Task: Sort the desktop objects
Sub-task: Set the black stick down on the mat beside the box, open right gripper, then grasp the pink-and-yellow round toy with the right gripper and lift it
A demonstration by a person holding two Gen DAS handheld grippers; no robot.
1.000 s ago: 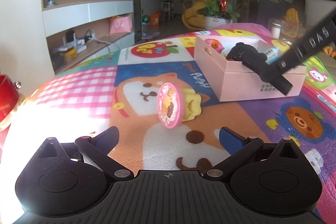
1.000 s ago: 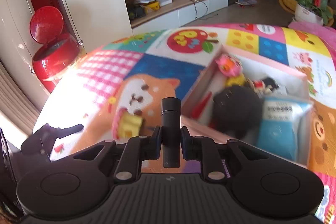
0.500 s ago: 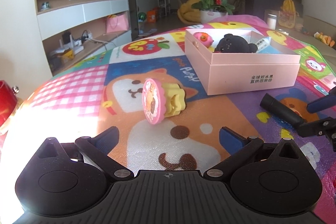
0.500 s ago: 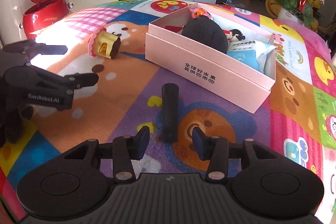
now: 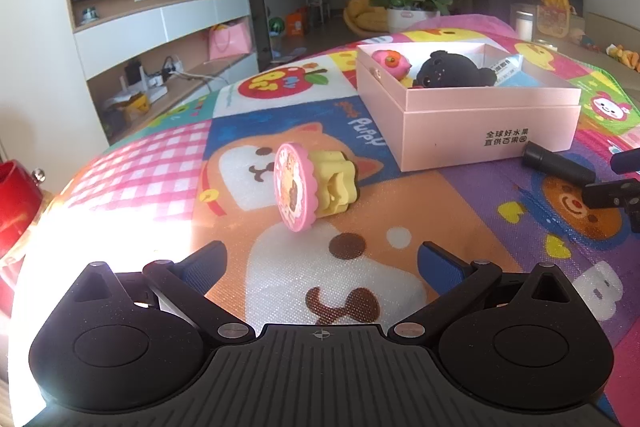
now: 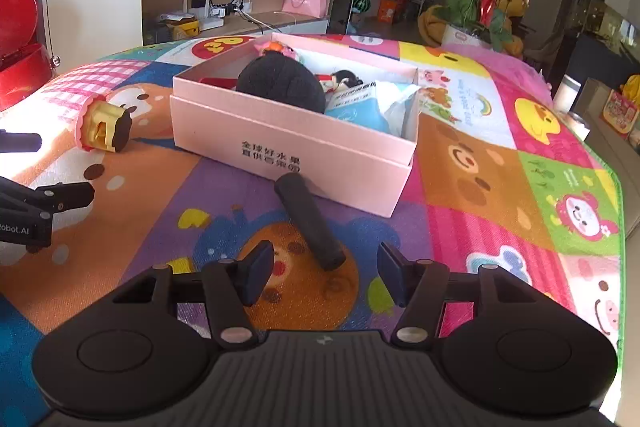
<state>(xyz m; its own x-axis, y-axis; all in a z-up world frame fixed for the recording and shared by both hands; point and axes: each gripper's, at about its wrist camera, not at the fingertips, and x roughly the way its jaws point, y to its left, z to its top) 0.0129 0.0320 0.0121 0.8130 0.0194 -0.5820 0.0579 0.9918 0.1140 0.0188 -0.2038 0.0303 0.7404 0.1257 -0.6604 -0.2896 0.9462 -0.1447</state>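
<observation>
A black cylinder (image 6: 310, 223) lies loose on the cartoon mat, its far end against the front wall of the pink box (image 6: 288, 143). My right gripper (image 6: 326, 273) sits just behind the cylinder's near end; its jaws are opening and no pad touches it. The left wrist view shows the same cylinder (image 5: 558, 163) at the right, beside the pink box (image 5: 492, 119). My left gripper (image 5: 322, 263) is open with nothing in it. A short way ahead of it, a pink-and-yellow round toy (image 5: 308, 193) rests on its side. The box holds a black plush (image 6: 280, 81), a blue-white packet (image 6: 360, 111) and small toys.
A red bin (image 6: 20, 63) stands off the table's left side. A potted orchid (image 6: 480, 3) is beyond the far edge. The mat's green right edge (image 6: 618, 211) marks the table's drop. A white cup (image 5: 524, 25) stands behind the box.
My right gripper came down from above the box to the mat in front of it, opened and let go of the black cylinder. The left gripper barely moved.
</observation>
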